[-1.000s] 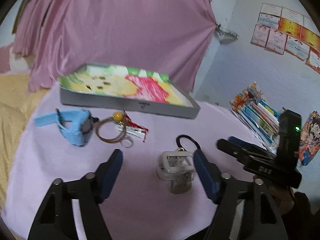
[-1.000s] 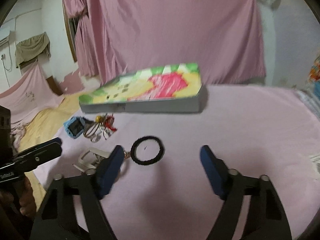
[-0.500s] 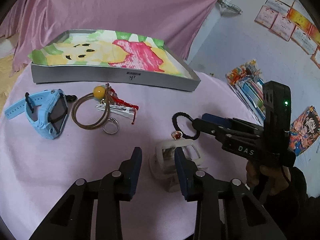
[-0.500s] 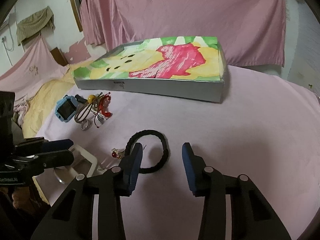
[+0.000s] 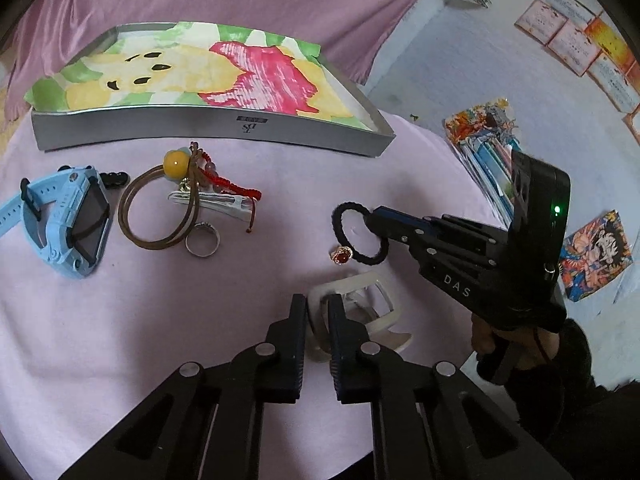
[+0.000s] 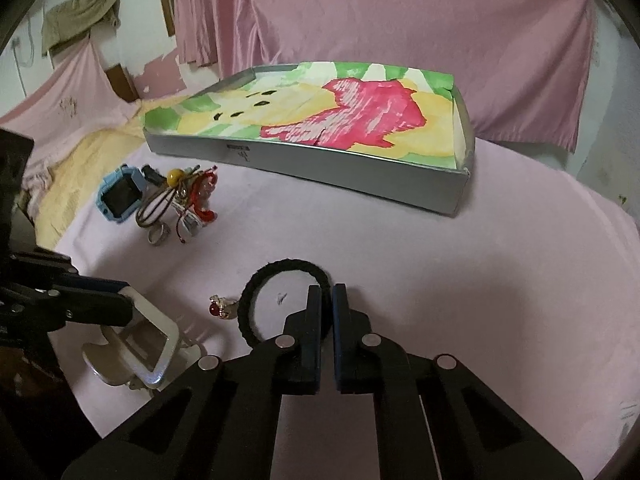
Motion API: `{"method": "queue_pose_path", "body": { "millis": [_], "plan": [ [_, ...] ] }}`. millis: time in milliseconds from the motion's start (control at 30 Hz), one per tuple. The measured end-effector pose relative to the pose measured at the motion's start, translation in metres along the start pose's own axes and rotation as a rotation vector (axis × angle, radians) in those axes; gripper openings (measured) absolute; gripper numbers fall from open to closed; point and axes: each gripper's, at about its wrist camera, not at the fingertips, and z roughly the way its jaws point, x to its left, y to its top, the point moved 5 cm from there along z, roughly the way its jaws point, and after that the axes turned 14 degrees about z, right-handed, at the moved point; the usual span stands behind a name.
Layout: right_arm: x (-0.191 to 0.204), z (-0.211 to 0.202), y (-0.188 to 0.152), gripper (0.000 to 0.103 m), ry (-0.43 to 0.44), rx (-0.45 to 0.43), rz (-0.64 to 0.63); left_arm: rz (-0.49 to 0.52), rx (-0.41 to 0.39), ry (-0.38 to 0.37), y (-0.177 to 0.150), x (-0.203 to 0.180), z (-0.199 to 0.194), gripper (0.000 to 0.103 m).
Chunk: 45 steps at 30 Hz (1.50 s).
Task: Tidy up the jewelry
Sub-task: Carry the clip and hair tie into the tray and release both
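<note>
My left gripper (image 5: pixel 318 304) is shut on the rim of a white hair claw clip (image 5: pixel 372 308) lying on the pink cloth; the clip also shows in the right wrist view (image 6: pixel 140 344). My right gripper (image 6: pixel 327 294) is shut on a black hair tie (image 6: pixel 256 284), which also shows in the left wrist view (image 5: pixel 352 236). A small gold ring with a red stone (image 5: pixel 341 255) lies beside the tie. A grey tray (image 5: pixel 200 124) lined with a colourful drawing stands at the back.
On the left lie a blue smartwatch (image 5: pixel 68 220), a brown cord loop with a yellow bead (image 5: pixel 160 204), a red bead bracelet (image 5: pixel 224 184), a white hair clip (image 5: pixel 216 202) and a silver ring (image 5: pixel 203 242). Books (image 5: pixel 488 148) lie on the floor at right.
Both grippers have closed from wide open: the left onto the white claw clip, the right onto the black hair tie. Both moved forward and down toward the cloth.
</note>
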Motion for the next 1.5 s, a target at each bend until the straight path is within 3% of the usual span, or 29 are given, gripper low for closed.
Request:
{"method": "queue_pose_path", "body": {
  "millis": [167, 533, 800, 1033, 1267, 1500],
  "plan": [
    [0.002, -0.016, 0.002, 0.004, 0.052, -0.080, 0.032, 0.009, -0.088, -0.010, 0.006, -0.007, -0.016, 0.005],
    [0.016, -0.040, 0.053, 0.004, 0.119, -0.249, 0.068, 0.026, -0.283, 0.096, 0.056, 0.004, -0.065, 0.004],
    [0.033, -0.002, 0.104, 0.004, 0.121, -0.224, 0.111, -0.005, -0.418, 0.209, 0.112, 0.052, -0.090, 0.004],
    [0.047, 0.051, 0.122, 0.004, 0.101, -0.126, 0.138, -0.053, -0.423, 0.252, 0.135, 0.097, -0.066, 0.004],
    [0.050, 0.083, 0.122, 0.005, 0.060, -0.047, 0.138, -0.131, -0.323, 0.212, 0.129, 0.128, -0.023, 0.004],
    [0.048, 0.098, 0.118, 0.005, 0.033, 0.000, 0.135, -0.149, -0.278, 0.275, 0.123, 0.139, -0.016, 0.005]
  ]
}}
